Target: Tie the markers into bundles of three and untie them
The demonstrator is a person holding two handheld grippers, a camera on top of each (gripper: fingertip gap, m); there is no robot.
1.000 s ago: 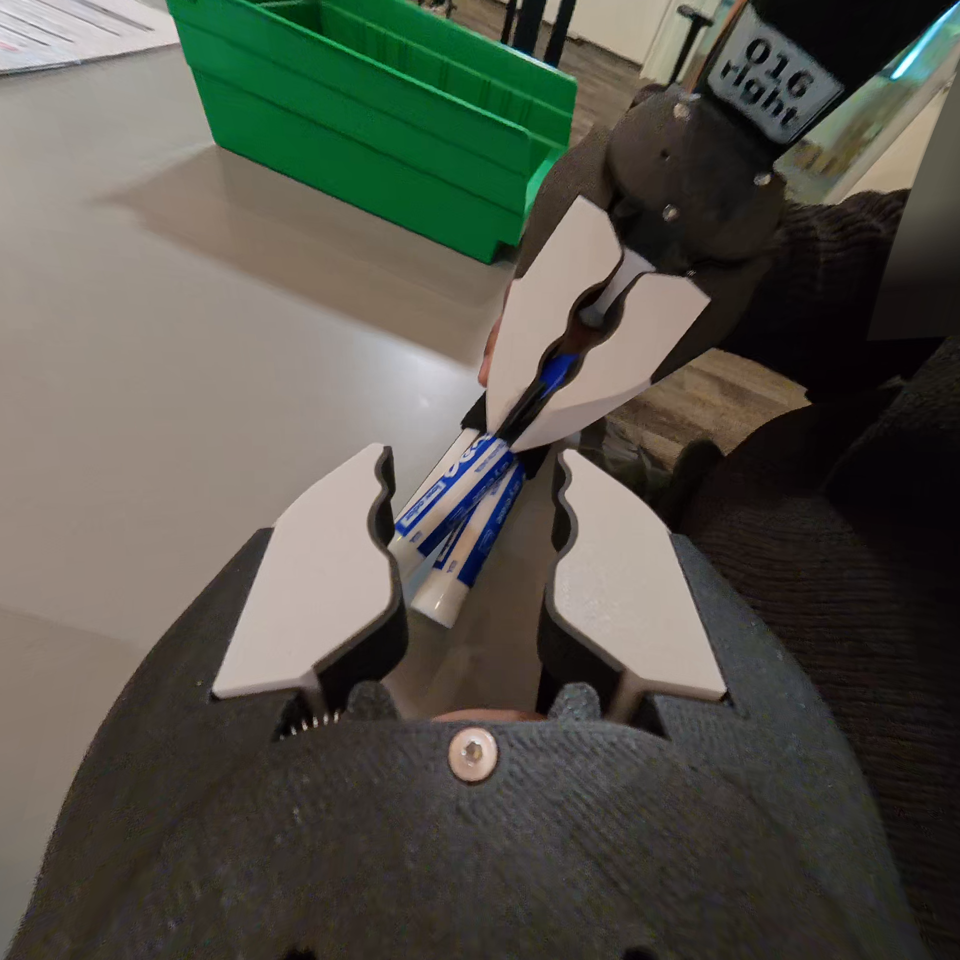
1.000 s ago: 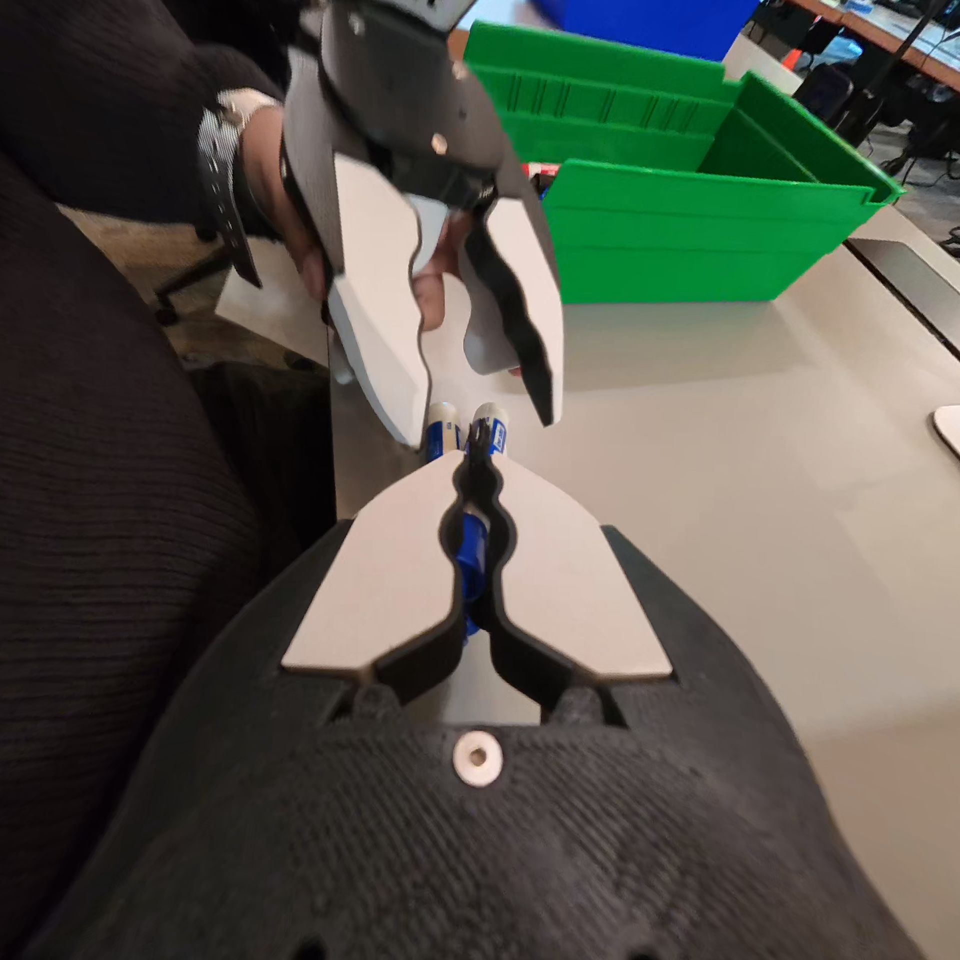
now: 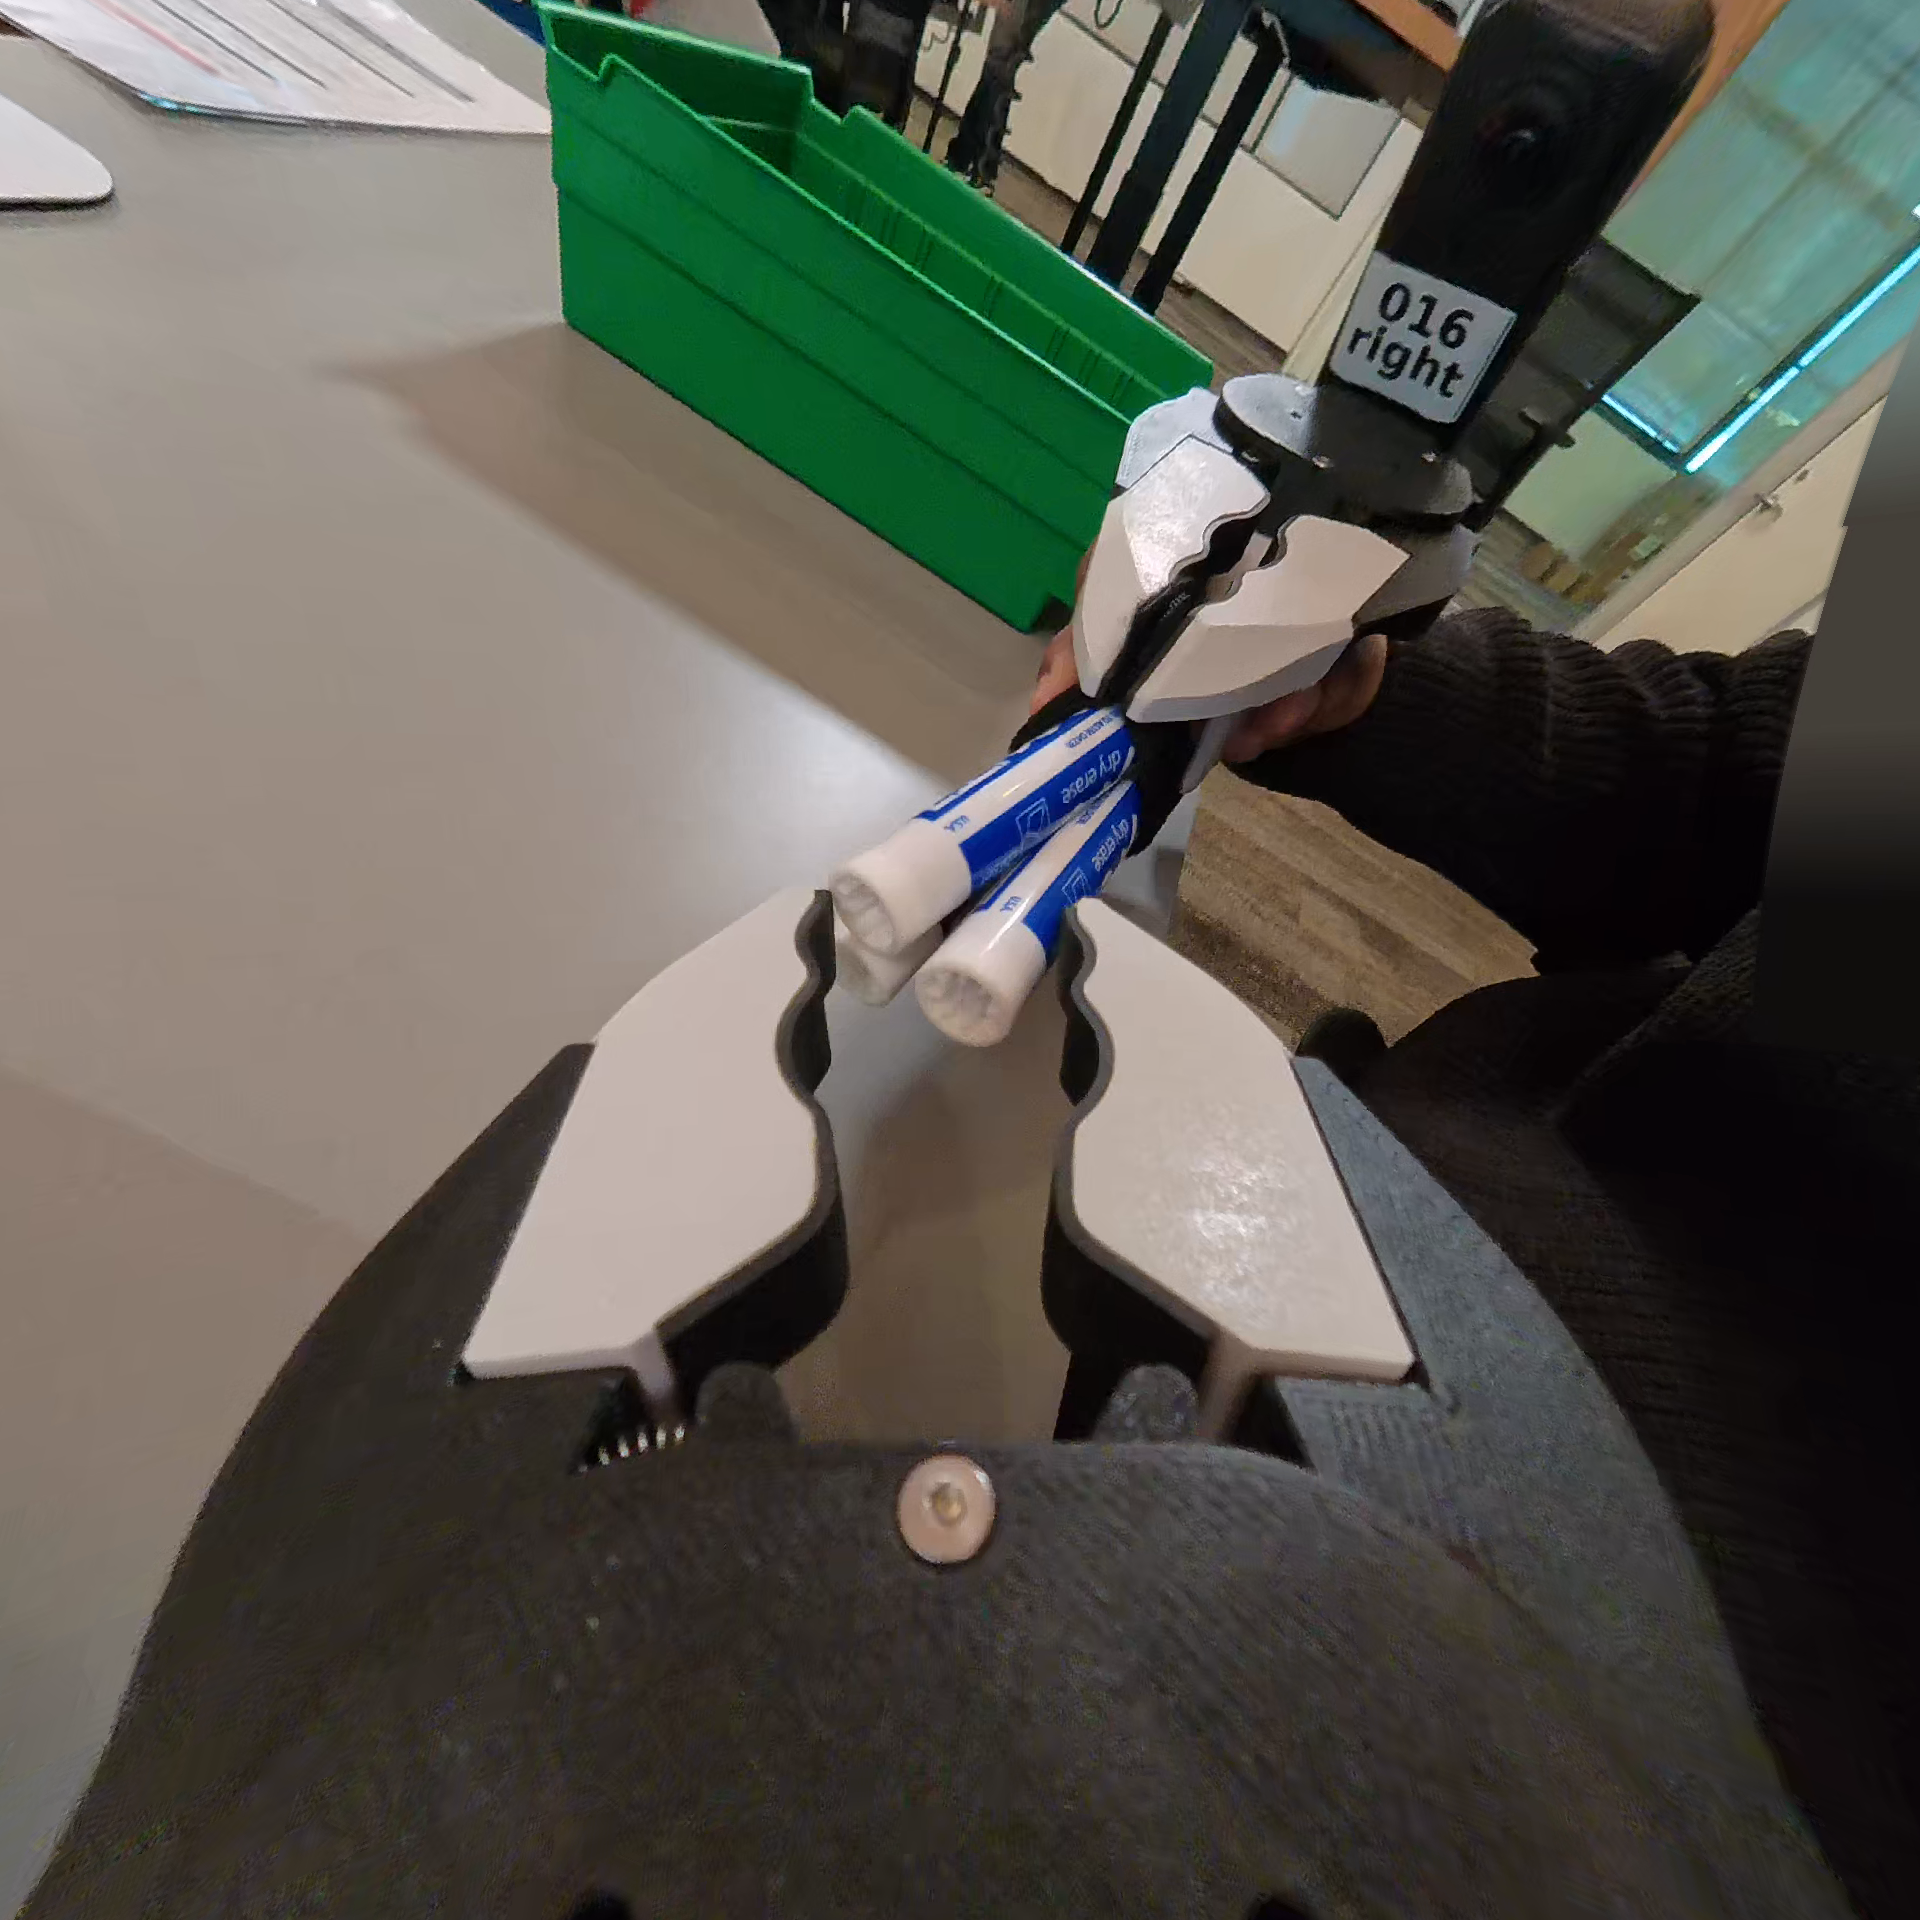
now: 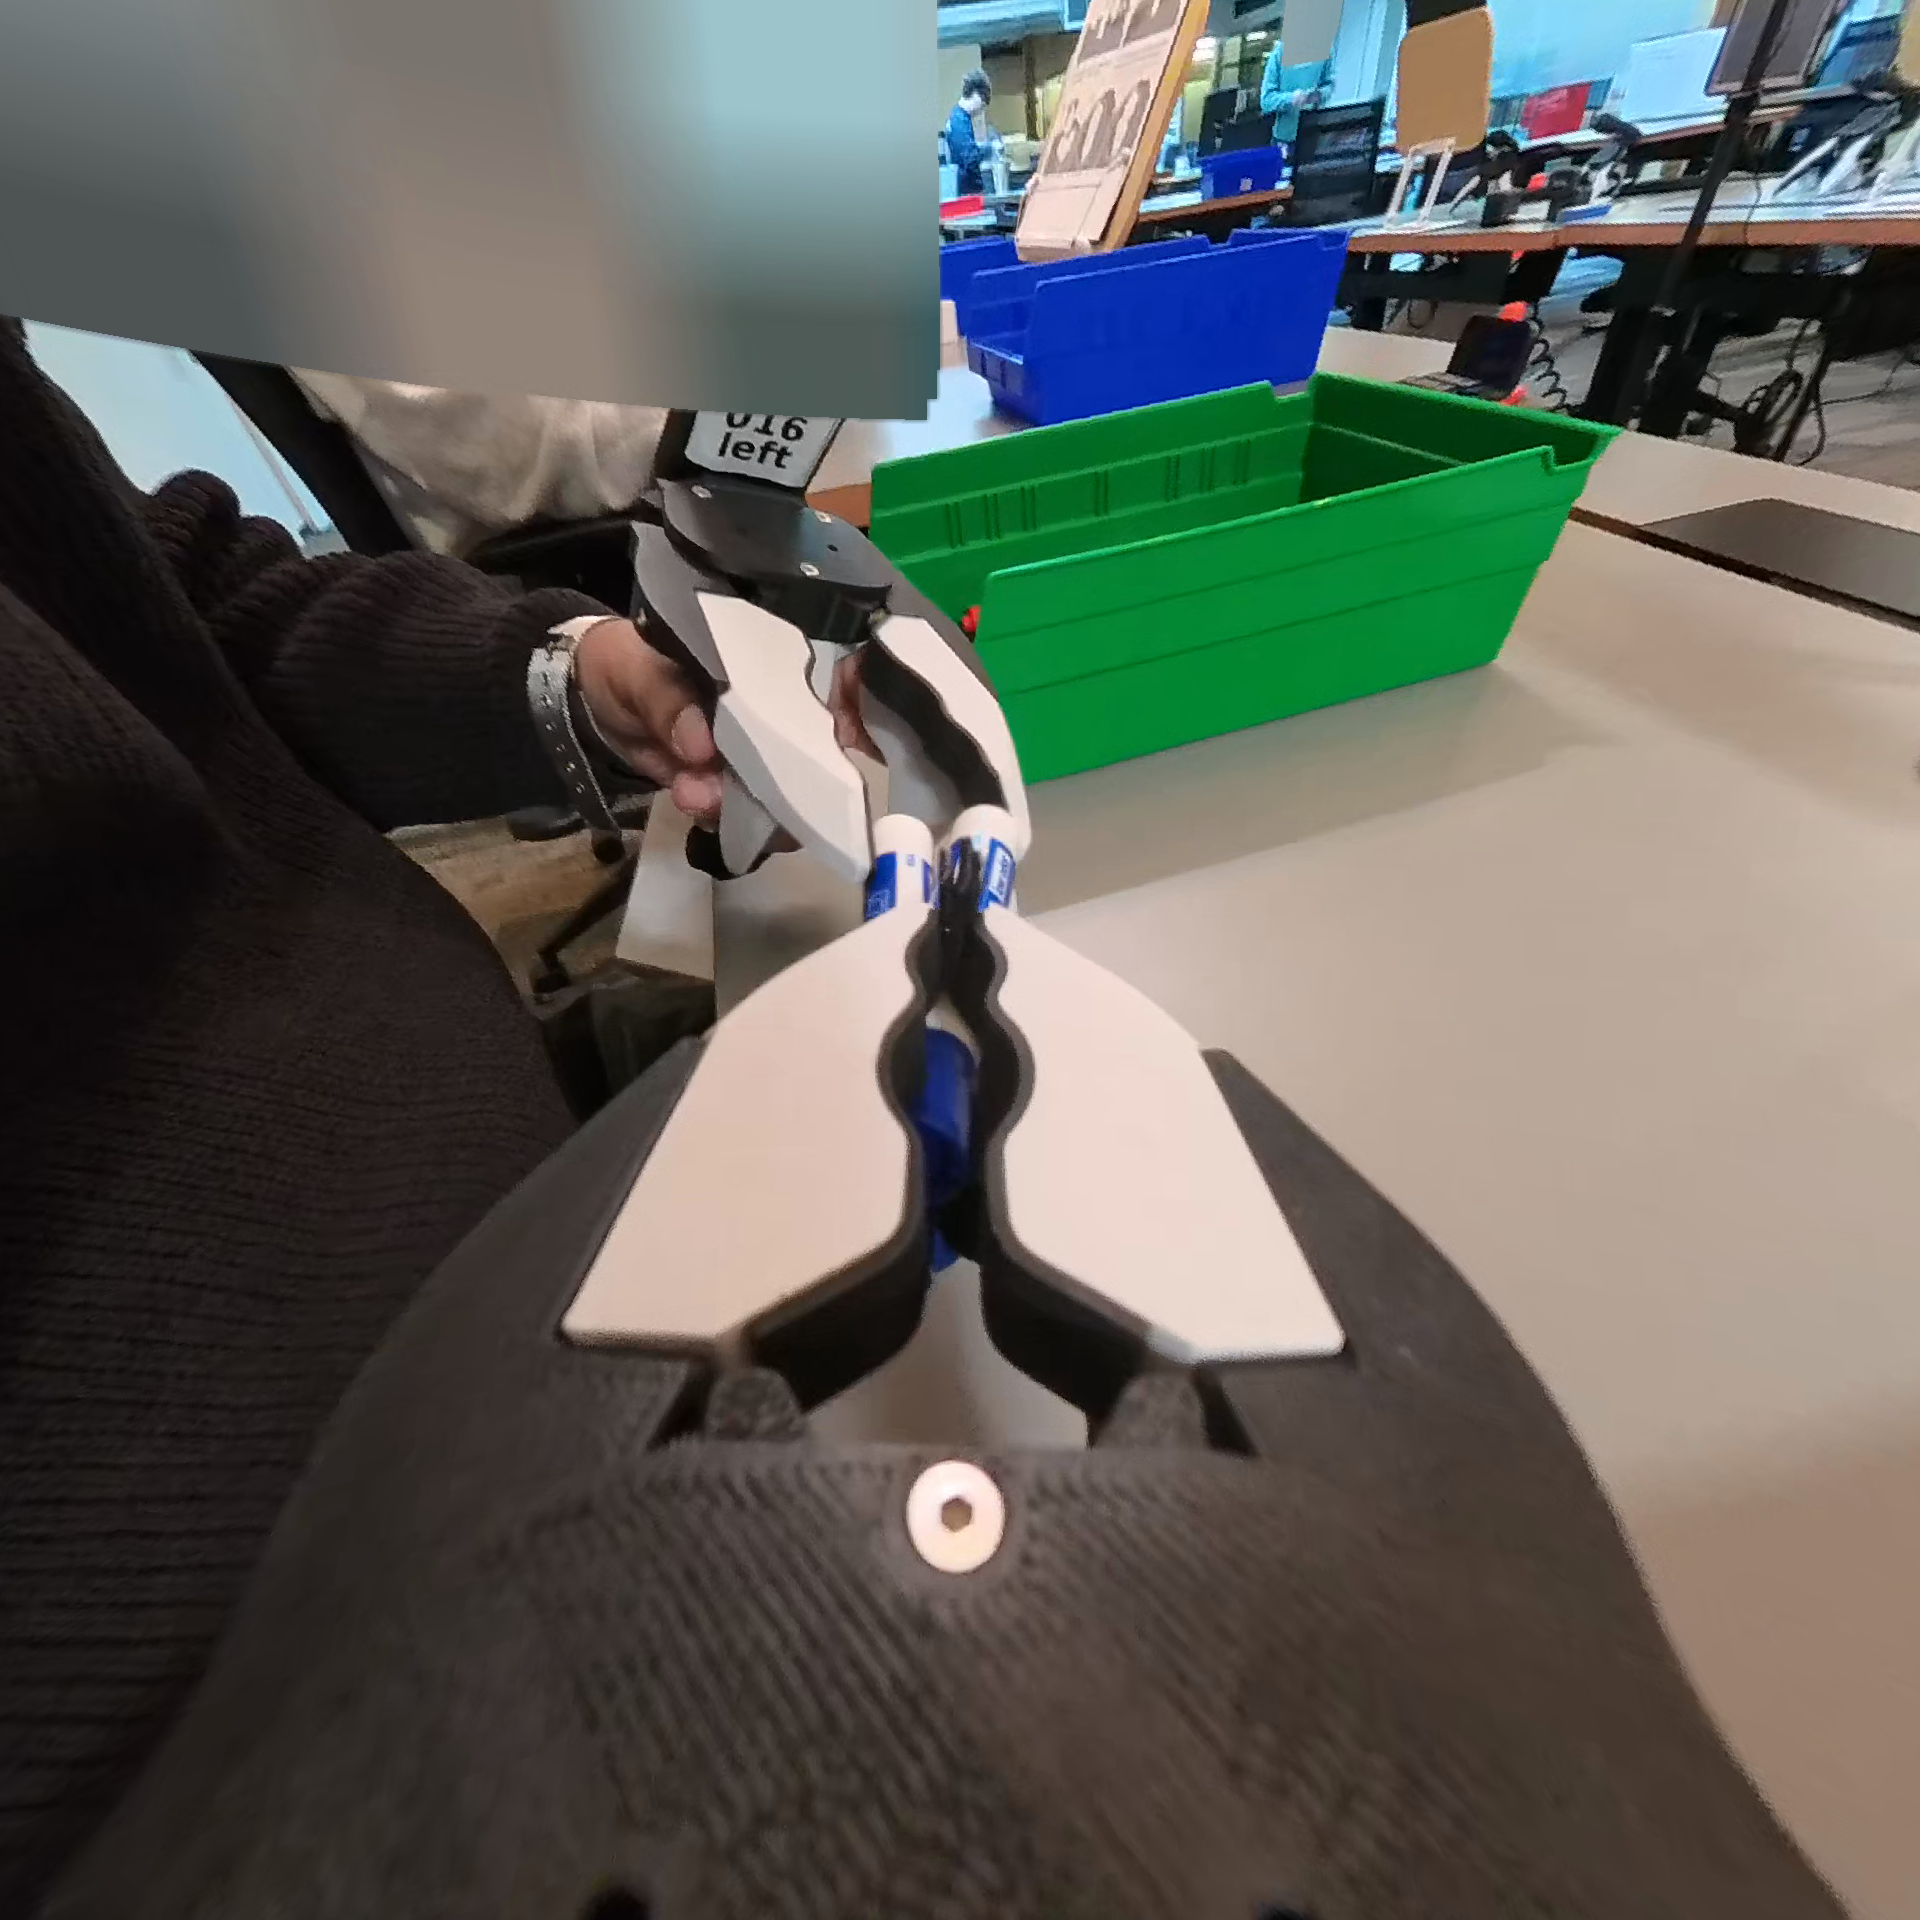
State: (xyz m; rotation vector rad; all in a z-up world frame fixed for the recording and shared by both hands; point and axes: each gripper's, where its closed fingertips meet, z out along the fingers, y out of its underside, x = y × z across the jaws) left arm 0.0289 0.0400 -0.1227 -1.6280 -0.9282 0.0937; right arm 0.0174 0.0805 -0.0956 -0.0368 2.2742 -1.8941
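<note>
- Gaping to a moderate width, the left gripper [image 3: 940,940] holds nothing; the white butt ends of the markers [image 3: 997,862] sit just at its fingertips, between them, and whether they touch the pads cannot be told.
- Its own view shows 3 white-and-blue markers bundled by a black band, pointing down-left toward the camera from the right gripper [image 3: 1127,707], above the edge of the grey counter [image 3: 364,727].
- A green bin [image 3: 831,343] stands on the counter beyond, well apart from both grippers; papers [image 3: 260,62] lie at the far left corner.
- To the right, a hand in a dark knit sleeve [image 3: 1558,748] grips the right gripper's handle.
- In the right wrist view, the right gripper [image 4: 956,935] is clamped nearly closed on the markers [image 4: 940,1122]: a blue cap shows in the slit between its fingers and 2 white ends stick out past the tips.
- This view alone shows the left gripper [image 4: 925,821] from the front, spread over those white ends, plus a wrist with a watch strap [image 4: 556,717], the green bin's [image 4: 1247,623] open inside, and a blue bin [image 4: 1143,322] behind it.
- Both grippers carry a small white tag with dark print, and the marker barrels bear blue labels with print.
</note>
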